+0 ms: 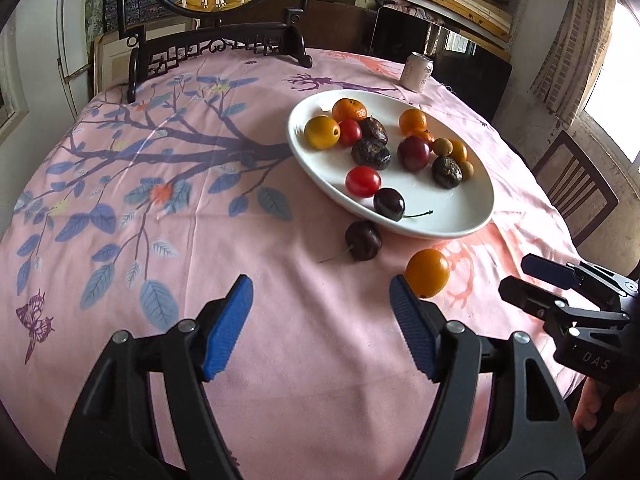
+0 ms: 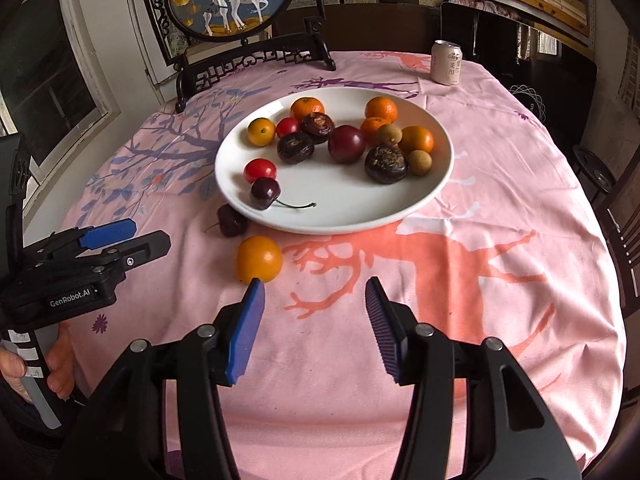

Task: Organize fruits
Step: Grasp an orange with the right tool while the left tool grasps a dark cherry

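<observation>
A white plate (image 1: pixel 448 220) (image 2: pixel 340 216) holds several fruits: oranges, red tomatoes, dark passion fruits, a plum, longans and a stemmed cherry (image 1: pixel 389 204) (image 2: pixel 265 193). On the cloth beside the plate lie a dark cherry (image 1: pixel 363 240) (image 2: pixel 232 221) and a yellow-orange fruit (image 1: pixel 427 273) (image 2: pixel 259 259). My left gripper (image 1: pixel 321 300) is open and empty, its right fingertip just short of the yellow fruit. My right gripper (image 2: pixel 315 296) is open and empty, its left fingertip close to the same fruit. Each gripper shows in the other view, the right one (image 1: pixel 532 276) and the left one (image 2: pixel 132 236).
A pink patterned cloth (image 1: pixel 160 200) (image 2: pixel 500 240) covers the round table. A drink can (image 1: pixel 417 72) (image 2: pixel 446 62) stands beyond the plate. A dark framed deer screen (image 1: pixel 216 20) (image 2: pixel 236 20) stands at the far edge. A chair (image 1: pixel 576 188) is at right.
</observation>
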A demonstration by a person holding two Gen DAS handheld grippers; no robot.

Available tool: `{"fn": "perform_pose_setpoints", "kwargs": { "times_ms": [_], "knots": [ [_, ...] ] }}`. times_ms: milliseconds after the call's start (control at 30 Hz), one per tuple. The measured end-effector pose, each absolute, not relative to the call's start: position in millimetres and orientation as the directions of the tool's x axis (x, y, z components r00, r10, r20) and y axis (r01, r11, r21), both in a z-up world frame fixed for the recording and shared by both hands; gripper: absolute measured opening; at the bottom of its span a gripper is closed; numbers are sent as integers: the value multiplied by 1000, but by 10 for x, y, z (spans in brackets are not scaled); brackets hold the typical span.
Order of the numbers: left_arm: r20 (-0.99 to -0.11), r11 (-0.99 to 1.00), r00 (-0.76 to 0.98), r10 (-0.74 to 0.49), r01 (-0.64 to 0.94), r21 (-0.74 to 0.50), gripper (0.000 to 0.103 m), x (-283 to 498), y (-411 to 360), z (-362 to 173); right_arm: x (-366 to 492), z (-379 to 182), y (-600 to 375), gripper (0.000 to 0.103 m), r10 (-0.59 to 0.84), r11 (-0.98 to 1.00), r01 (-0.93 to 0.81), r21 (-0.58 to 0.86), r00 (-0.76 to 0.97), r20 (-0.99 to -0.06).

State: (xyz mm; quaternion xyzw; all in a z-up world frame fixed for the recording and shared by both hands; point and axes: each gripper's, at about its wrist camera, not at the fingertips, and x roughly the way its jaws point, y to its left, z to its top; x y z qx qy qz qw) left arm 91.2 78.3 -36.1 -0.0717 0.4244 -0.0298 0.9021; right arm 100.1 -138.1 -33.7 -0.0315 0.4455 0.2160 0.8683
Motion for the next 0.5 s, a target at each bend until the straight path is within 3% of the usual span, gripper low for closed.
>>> {"fn": "perform_pose_setpoints", "kwargs": {
  "times_ms": [333, 367, 400, 500],
  "knots": [
    [-752, 985, 652, -99, -43, -167, 78, 735, 981, -322, 1264, -629, -782, 53, 356, 872, -476, 117, 450, -819],
    [-752, 985, 652, -101, -41, -169, 78, 735, 976, -320, 1310, -676, -743, 48, 347, 872, -478, 109, 445, -826],
    [-752, 985, 651, -105, -38, -171, 78, 740, 970, -316, 1350, -717, -729, 36, 340, 874, -474, 107, 439, -832],
    [-756, 985, 644, -117, -20, -169, 78, 777, 903, -308, 1314, -653, -800, 36, 378, 866, -480, 141, 442, -814]
  ]
}}
